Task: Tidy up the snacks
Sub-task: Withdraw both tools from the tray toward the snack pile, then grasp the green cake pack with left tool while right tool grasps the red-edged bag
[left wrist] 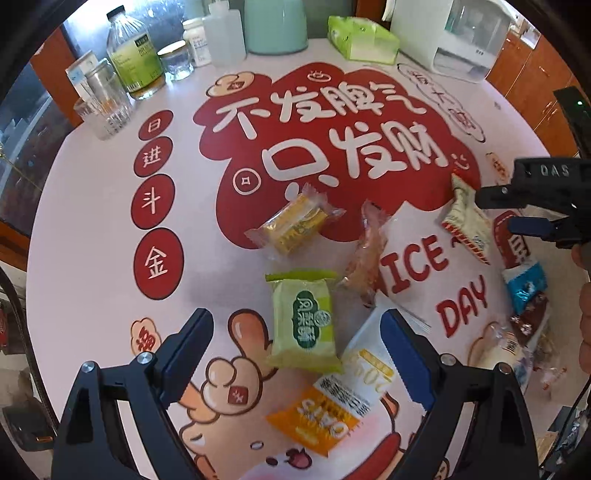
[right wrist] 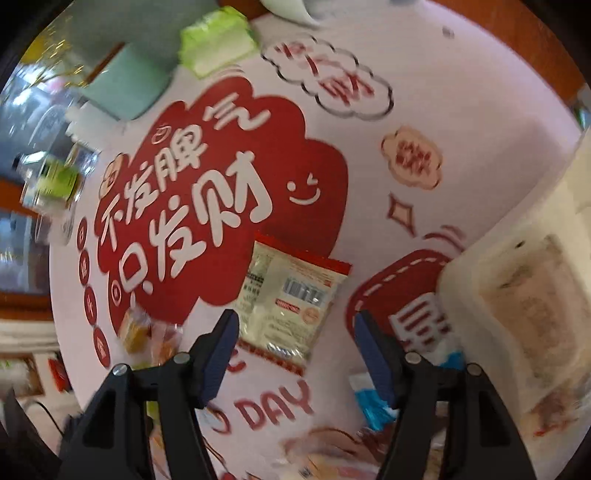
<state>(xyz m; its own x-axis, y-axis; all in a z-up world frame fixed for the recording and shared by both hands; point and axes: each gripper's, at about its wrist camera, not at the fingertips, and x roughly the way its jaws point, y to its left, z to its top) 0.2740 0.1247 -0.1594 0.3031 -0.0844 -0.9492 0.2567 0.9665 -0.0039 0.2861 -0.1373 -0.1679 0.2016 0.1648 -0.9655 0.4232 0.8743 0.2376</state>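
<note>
The bench (left wrist: 110, 258) wears a pale cover printed with a big red cloud of white Chinese characters, red ovals down one side and the words "NICE DAY". Taking the mint-green jug (left wrist: 276, 26) at the far edge as landmark: just left of it stands a clear plastic bottle (left wrist: 224, 33), then a small white-capped bottle (left wrist: 197, 42), a low glass jar (left wrist: 175, 61), and a large glass bottle with a green label (left wrist: 135, 55). Farther left stands a ribbed drinking glass (left wrist: 103, 107). Right of the jug lies a green tissue pack (left wrist: 362, 38), and beyond that a white appliance (left wrist: 454, 35). Brown wooden cabinets (left wrist: 532, 77) show behind.
</note>
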